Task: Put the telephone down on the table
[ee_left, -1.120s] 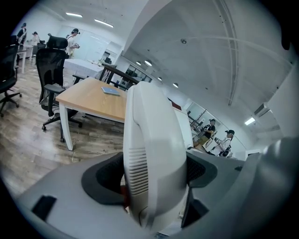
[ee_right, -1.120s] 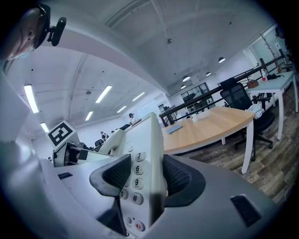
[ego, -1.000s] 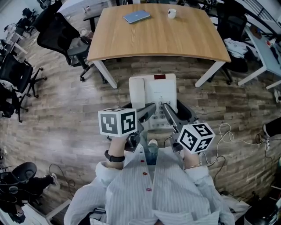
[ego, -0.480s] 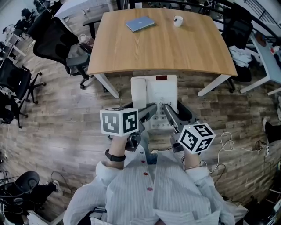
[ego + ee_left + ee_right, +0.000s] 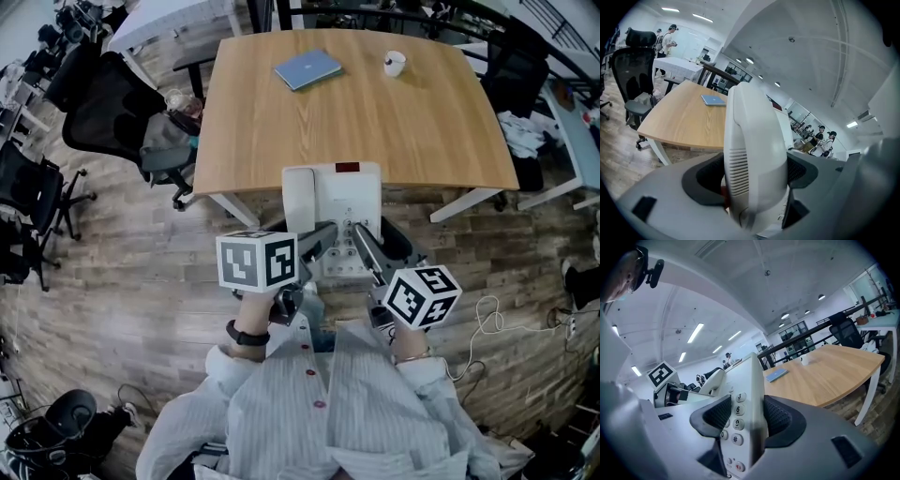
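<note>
White desk telephone [image 5: 333, 211] is hanging in the air between the two claws, its far end overlapping the near edge of the wooden table [image 5: 356, 122] in the head view, not sitting on it yet. The left gripper [image 5: 317, 242] is squeezing the handset [image 5: 752, 154] side, both jaws pressing in on it. The right gripper [image 5: 363, 244] is clamping the keypad [image 5: 736, 418] edge, jaws closed onto the body right by the 3, 6, 9 and # keys. Further back on the table, a blue notebook [image 5: 308, 68] and a white cup [image 5: 395, 63] are sitting well apart. A black office chair [image 5: 108, 103] is standing off the table's left side on the plank floor [image 5: 141, 272]
</note>
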`<state>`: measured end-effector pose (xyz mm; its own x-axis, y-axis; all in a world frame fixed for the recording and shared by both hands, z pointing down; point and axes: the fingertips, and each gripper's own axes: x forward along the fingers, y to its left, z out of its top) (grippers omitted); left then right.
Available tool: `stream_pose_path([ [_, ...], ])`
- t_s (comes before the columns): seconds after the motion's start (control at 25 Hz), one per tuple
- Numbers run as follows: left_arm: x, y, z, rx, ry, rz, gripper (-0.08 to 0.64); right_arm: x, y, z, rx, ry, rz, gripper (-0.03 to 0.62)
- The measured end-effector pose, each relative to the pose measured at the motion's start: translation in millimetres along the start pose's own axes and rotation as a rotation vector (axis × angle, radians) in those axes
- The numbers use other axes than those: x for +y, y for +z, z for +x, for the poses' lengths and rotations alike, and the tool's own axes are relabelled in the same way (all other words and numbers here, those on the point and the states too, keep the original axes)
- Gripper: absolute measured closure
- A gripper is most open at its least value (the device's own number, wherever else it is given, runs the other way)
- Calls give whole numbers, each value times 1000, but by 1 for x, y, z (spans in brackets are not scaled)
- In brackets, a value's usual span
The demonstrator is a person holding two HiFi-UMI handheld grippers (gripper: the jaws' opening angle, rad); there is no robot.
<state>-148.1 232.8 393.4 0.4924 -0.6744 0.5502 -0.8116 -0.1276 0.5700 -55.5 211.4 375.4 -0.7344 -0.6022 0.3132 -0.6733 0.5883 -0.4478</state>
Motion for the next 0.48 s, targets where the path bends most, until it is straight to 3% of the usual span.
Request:
stream_pose_path([
  [0.2, 33, 34, 2, 5, -10, 11, 181, 7, 13, 44, -5, -9, 3, 357],
  [0.48, 51, 53, 18, 54, -52, 48, 181, 0, 17, 68, -20, -70, 32, 357],
])
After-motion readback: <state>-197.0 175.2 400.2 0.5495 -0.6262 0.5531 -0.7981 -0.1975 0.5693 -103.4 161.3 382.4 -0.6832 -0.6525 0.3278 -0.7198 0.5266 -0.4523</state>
